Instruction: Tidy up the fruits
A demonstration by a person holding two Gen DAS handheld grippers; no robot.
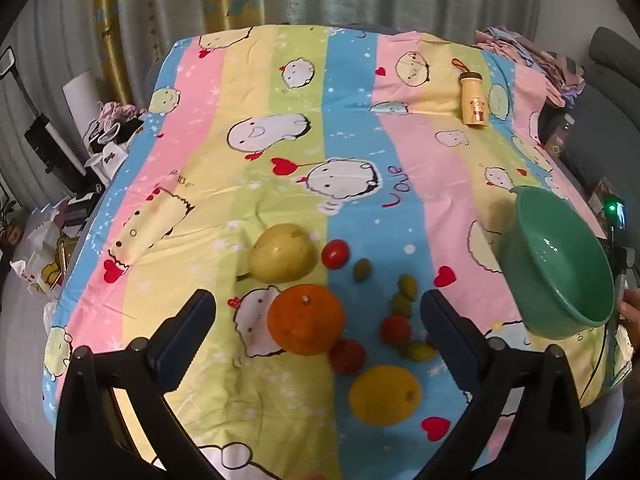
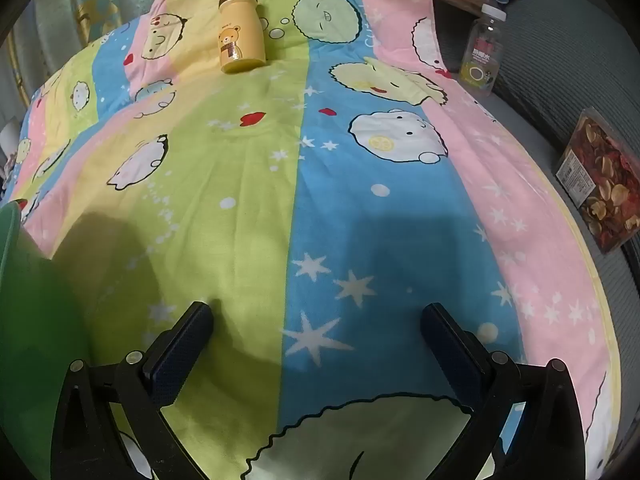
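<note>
Here: left claw (image 1: 318, 312) released, jaws wide — orange (image 1: 306, 319) right between them, nearest fruit, pear (image 1: 283, 253) just beyond. Green bowl (image 1: 560, 264) off to right, tilted. Right claw (image 2: 316, 322) released too, over bare bedsheet (image 2: 248, 184) — no fruit ahead.

We note both grippers alike: the left gripper (image 1: 318, 320) and the right gripper (image 2: 316, 326) have black angular frames, round silver screws at the joints, and dark blue dotted pads (image 2: 182, 356).
</note>
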